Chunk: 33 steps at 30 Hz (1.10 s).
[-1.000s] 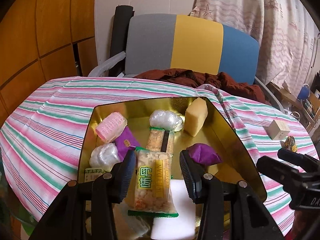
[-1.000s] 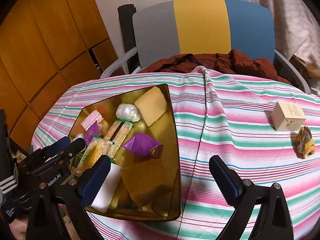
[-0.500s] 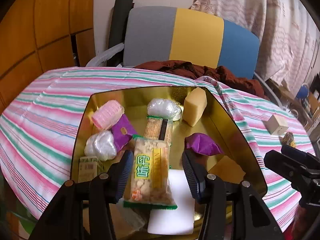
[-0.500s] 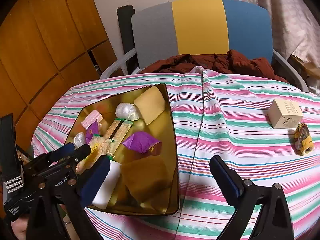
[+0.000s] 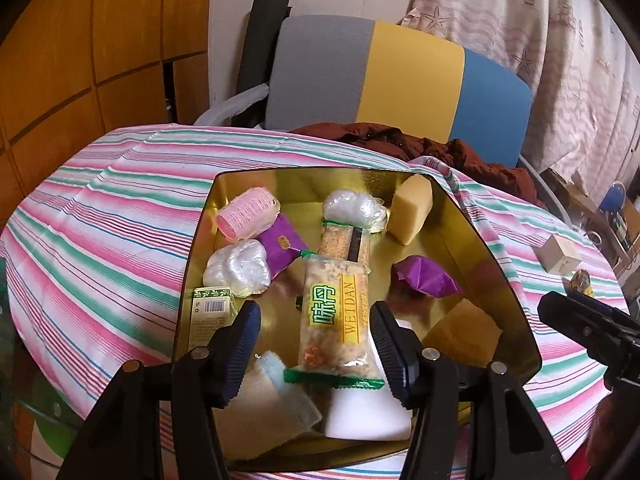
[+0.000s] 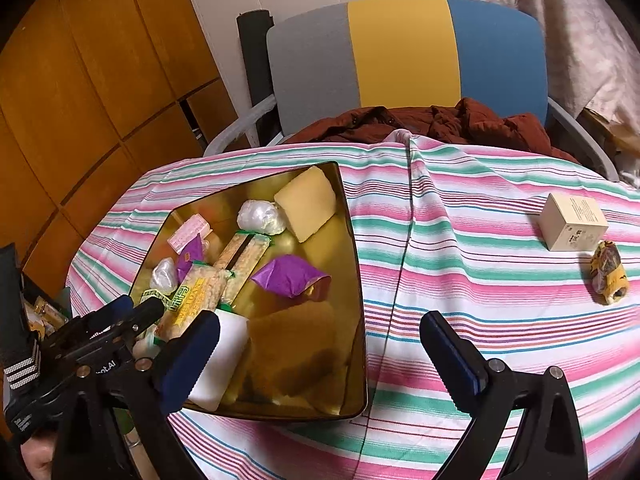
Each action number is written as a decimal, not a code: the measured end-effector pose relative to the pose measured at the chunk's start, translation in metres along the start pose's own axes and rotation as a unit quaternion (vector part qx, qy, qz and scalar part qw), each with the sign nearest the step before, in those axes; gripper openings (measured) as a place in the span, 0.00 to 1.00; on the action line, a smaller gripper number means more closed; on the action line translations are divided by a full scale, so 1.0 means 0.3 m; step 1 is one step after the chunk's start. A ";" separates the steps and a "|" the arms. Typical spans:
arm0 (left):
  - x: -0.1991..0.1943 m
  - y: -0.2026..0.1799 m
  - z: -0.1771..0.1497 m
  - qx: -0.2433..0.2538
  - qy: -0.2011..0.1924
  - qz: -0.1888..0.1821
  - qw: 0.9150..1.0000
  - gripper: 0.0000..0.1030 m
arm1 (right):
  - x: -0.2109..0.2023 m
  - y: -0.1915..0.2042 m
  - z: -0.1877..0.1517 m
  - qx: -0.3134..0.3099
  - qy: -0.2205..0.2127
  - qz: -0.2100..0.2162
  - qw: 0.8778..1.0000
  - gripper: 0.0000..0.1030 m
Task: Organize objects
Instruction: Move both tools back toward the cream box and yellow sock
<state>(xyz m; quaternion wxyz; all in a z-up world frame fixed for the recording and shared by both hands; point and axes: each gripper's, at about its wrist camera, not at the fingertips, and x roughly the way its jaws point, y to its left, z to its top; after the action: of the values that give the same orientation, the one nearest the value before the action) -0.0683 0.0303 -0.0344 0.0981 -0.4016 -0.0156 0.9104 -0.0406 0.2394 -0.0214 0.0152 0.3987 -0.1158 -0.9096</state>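
I have the left gripper (image 5: 314, 344) spread over the snack bar (image 5: 335, 320) lying loose in the gold tray (image 6: 357, 280), so next my right gripper (image 6: 320, 354), jaws wide, must cross the bench to the small box (image 6: 573, 221).

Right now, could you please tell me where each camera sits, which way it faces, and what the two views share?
Left wrist: on the left gripper, over the near end of the gold tray, facing the chair; both fingers show, open around the snack bar.
Right wrist: on the right gripper, facing the striped tablecloth; its open fingers show.
Shared: tray, chair, small box, and each view catches the other gripper.
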 end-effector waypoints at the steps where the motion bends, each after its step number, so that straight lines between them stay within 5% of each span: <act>1: -0.005 -0.005 0.000 0.002 -0.001 0.000 1.000 0.56 | -0.002 0.000 -0.002 -0.001 0.000 -0.001 1.000 0.98; 20: -0.080 -0.129 -0.014 0.062 -0.022 -0.022 0.998 0.56 | -0.048 -0.123 -0.042 0.026 0.003 -0.040 0.999 0.98; 33: -0.078 -0.247 -0.029 0.107 -0.018 -0.052 0.993 0.56 | -0.084 -0.382 -0.035 0.110 0.020 -0.086 0.990 0.98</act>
<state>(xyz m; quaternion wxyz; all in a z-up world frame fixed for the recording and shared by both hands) -0.0342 0.0982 -0.0153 0.1870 -0.3712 0.0591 0.9076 -0.0082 0.3518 -0.0356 -0.1049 0.4243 -0.1797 -0.8813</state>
